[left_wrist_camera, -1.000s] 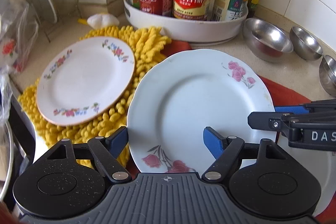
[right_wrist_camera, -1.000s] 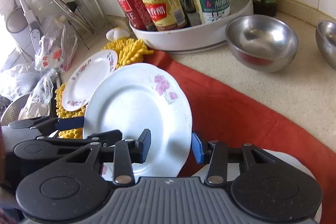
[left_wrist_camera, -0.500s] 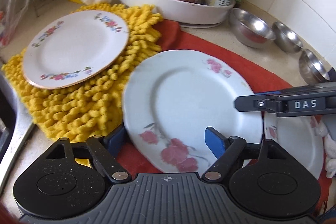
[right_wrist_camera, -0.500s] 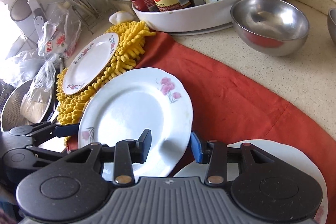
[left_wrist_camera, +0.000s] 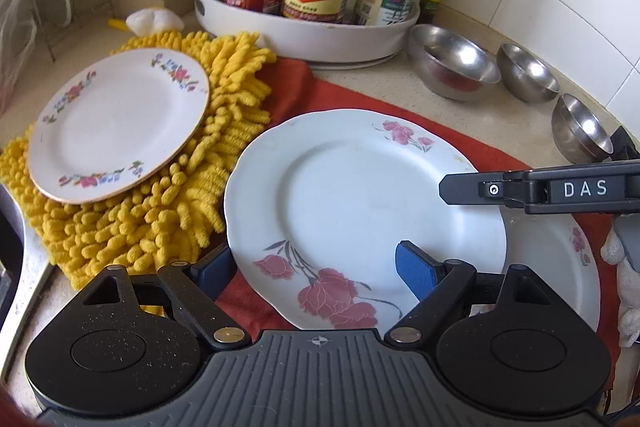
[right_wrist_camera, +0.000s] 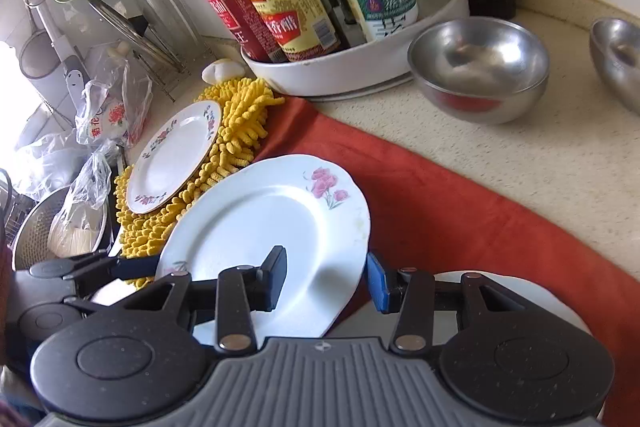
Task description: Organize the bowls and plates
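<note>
Left wrist view: the left gripper (left_wrist_camera: 316,263) had just been spreading its jaws, and the rose plate (left_wrist_camera: 360,211) lay between its pads, unpinched. The right gripper (right_wrist_camera: 326,281) straddled that plate's far edge, jaws part-open. Beneath, a second plate (left_wrist_camera: 560,267) waited; the stacking looked nearly finished.

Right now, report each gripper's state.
Left gripper: open, jaws just opening, large plate rim between.
Right gripper: astride the same rim; grip cannot be told.
</note>
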`<state>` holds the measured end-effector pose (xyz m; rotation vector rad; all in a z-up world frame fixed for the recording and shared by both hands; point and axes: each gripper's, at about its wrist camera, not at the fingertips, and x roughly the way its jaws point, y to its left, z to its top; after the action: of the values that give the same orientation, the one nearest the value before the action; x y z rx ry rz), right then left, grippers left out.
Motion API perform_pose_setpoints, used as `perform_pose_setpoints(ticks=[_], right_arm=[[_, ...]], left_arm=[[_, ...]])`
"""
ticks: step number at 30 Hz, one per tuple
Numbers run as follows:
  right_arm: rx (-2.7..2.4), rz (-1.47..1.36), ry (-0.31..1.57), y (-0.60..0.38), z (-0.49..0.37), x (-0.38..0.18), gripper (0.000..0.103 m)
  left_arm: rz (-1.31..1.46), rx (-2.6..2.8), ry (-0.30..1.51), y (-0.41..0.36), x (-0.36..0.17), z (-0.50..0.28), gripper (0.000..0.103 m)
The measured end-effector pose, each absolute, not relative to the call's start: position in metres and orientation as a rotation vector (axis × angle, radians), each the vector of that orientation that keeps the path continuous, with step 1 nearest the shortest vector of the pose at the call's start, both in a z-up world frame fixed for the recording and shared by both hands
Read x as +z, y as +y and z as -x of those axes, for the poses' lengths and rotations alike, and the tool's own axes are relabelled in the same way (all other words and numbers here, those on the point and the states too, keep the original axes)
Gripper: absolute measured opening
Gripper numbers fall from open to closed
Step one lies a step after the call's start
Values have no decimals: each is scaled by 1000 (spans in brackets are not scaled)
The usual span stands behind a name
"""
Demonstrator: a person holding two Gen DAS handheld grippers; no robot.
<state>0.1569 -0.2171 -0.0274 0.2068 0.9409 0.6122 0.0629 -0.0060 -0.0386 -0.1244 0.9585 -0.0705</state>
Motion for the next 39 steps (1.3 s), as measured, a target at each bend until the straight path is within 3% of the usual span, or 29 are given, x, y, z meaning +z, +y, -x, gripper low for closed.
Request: perform_pose_setpoints(ticks=[20, 39], right_arm=[[362, -306, 952, -309, -84, -31, 42], [231, -183, 927, -342, -48, -30, 42]], left_arm=[[-19, -335, 986, -89, -46, -62, 90], [-75, -429, 983, -127, -53, -56, 86]])
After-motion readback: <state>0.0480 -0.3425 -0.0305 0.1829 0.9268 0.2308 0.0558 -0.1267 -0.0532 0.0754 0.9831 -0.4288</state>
